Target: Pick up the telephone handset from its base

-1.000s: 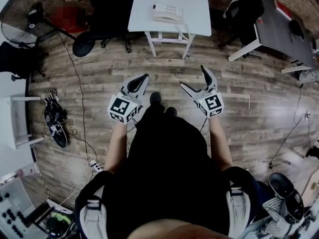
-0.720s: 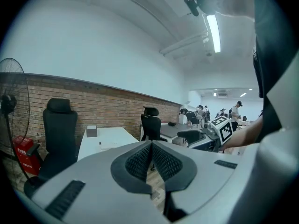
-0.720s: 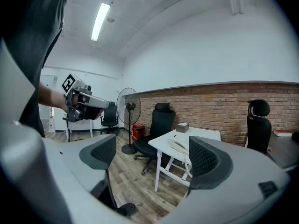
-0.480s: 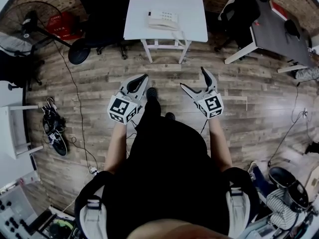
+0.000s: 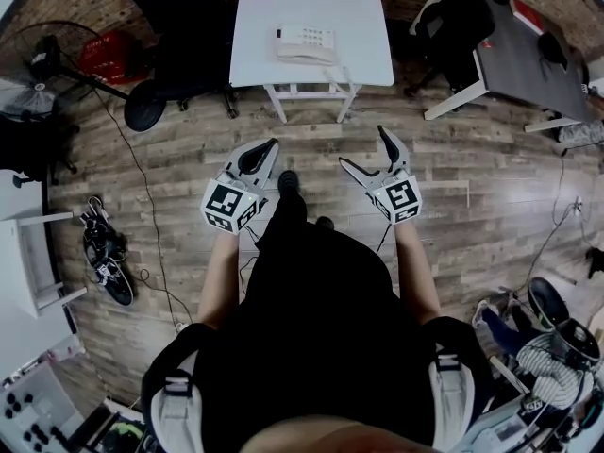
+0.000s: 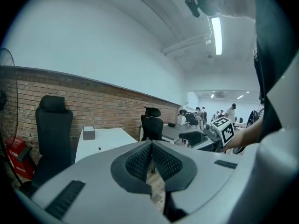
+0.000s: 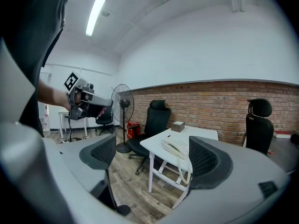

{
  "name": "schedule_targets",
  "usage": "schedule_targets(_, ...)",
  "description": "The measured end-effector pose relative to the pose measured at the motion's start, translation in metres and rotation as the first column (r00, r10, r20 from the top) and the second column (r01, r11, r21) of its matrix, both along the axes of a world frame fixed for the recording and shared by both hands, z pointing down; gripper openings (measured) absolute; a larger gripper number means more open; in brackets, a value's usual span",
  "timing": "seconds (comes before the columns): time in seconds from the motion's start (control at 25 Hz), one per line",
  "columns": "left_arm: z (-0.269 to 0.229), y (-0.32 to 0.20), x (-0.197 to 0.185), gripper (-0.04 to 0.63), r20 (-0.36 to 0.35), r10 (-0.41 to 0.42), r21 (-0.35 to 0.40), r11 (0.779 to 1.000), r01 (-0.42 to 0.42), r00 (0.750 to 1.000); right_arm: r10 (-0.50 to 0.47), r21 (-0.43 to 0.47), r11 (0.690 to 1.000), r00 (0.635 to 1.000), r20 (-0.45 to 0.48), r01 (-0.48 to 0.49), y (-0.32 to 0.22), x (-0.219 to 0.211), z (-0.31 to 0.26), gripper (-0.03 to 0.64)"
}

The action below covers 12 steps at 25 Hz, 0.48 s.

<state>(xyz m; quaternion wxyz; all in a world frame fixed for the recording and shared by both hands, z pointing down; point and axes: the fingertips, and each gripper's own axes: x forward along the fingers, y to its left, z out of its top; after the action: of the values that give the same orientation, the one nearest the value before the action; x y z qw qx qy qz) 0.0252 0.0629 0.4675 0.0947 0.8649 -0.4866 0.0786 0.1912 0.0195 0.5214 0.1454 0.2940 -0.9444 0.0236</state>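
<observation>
Telephone handset [image 5: 304, 57] lies on its base [image 5: 308, 38] on the white table [image 5: 359, 12], well ahead. It seems light, stiff and smooth; I would take its middle. My left gripper [image 5: 272, 147] has its fingers together, my right gripper [image 5: 362, 146] has them apart, and both are empty.

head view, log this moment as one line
left gripper: shut, empty | right gripper: open, empty | white corded telephone: handset cradled, on white table

Left tool [image 6: 152, 147]: jaws together, nothing held between them. Beyond, at far left, a white desk [image 6: 110, 141] carries a small box [image 6: 88, 133]. Black chair [image 6: 53, 134] stands left of desk, against brick wall [image 6: 107, 104].
</observation>
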Motion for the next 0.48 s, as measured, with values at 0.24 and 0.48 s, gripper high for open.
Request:
schedule_targets(0.24, 0.0, -0.029, -0.005, 0.018, 0.003, 0.022, -0.007, 1.0, -0.022, 1.0, 0.016, -0.01, 1.0, 1.0, -0.007, -0.016, -0.026, -0.005, 0.001, 0.466)
schedule_targets(0.48, 0.003, -0.055, -0.016, 0.018, 0.005, 0.048, -0.016, 0.999, -0.047, 0.999, 0.036, -0.011, 0.999, 0.999, -0.007, -0.036, -0.05, -0.016, 0.003, 0.466)
